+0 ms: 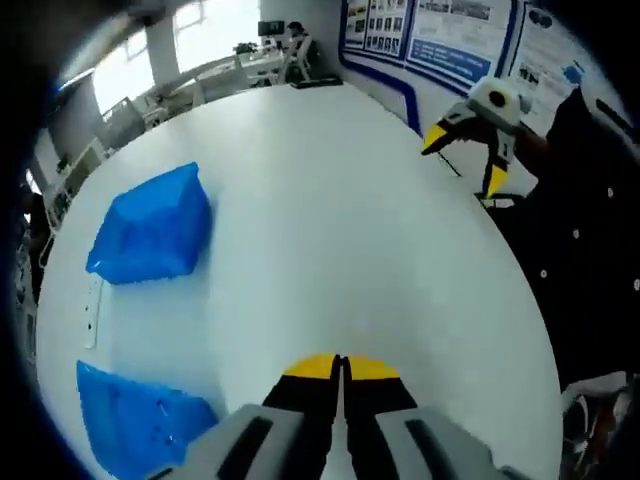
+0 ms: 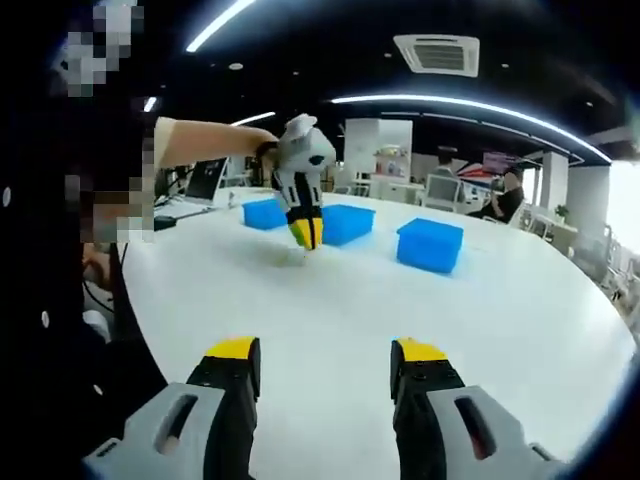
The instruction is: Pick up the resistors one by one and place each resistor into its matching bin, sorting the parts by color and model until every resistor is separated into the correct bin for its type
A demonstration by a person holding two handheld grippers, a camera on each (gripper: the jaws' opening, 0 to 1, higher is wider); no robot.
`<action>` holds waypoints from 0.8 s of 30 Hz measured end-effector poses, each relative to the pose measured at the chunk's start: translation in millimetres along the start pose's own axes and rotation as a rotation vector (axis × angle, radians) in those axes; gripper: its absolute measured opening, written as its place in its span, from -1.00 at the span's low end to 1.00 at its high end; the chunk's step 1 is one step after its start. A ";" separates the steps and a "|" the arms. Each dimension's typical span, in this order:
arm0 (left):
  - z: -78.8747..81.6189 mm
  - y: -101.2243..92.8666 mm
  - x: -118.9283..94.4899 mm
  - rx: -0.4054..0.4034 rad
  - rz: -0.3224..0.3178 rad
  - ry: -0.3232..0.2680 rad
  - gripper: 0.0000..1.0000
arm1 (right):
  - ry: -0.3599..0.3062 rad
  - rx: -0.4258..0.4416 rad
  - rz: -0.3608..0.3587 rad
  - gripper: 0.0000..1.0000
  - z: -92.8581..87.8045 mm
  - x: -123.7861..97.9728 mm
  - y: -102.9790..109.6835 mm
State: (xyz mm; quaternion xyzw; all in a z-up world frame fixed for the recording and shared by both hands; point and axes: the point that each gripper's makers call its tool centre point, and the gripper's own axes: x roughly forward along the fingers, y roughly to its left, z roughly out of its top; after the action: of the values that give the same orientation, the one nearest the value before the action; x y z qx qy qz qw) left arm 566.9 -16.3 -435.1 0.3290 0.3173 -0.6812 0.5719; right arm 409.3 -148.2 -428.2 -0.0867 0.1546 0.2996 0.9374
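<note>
Left gripper view: the left gripper (image 1: 341, 368) hangs over the white table (image 1: 330, 220) with its yellow-tipped jaws pressed together; whether anything is pinched between them cannot be told. Two blue bins lie to its left, one bin (image 1: 153, 227) farther up the table, the other (image 1: 135, 418) close beside the gripper. Across the table, by the far edge, the right gripper (image 1: 467, 162) is seen with jaws spread.

Right gripper view: the right gripper (image 2: 325, 372) has its jaws wide apart, nothing between them, above the bare table (image 2: 480, 300). Beyond it the left gripper (image 2: 306, 234) points down at the table, tips together, held by a hand (image 2: 262, 146). Three blue bins (image 2: 430, 243) sit behind that gripper. No resistor can be made out.
</note>
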 end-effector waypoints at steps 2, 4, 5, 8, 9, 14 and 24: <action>11.7 0.2 -15.2 -0.037 0.041 -0.102 -0.90 | -0.004 -0.005 0.004 0.07 2.1 0.0 1.9; 21.6 -1.9 -27.1 -0.062 0.071 -0.192 -0.90 | -0.008 -0.011 0.009 0.07 4.6 0.1 4.0; 28.3 -0.8 -32.5 -0.089 0.100 -0.252 -0.90 | -0.012 -0.015 0.009 0.07 6.1 0.1 4.6; 45.4 -4.5 -45.9 -0.139 0.166 -0.410 -0.90 | -0.032 -0.021 -0.004 0.07 13.3 -1.6 3.4; 50.7 -6.6 -50.1 -0.149 0.191 -0.463 -0.90 | -0.050 -0.021 -0.018 0.07 17.7 -2.6 1.1; 64.0 -27.3 -65.2 -0.172 0.332 -0.685 -0.90 | -0.124 0.006 -0.120 0.06 36.5 -11.1 -16.0; 75.3 -42.3 -83.2 -0.295 0.611 -0.953 -0.90 | -0.186 -0.001 -0.158 0.06 54.4 -24.0 -10.6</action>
State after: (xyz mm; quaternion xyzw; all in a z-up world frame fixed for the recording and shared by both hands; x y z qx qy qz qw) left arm 529.5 -23.6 -321.4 -0.0204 0.0074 -0.5069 0.8618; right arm 410.0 -155.7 -368.3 -0.0708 0.0592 0.2314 0.9685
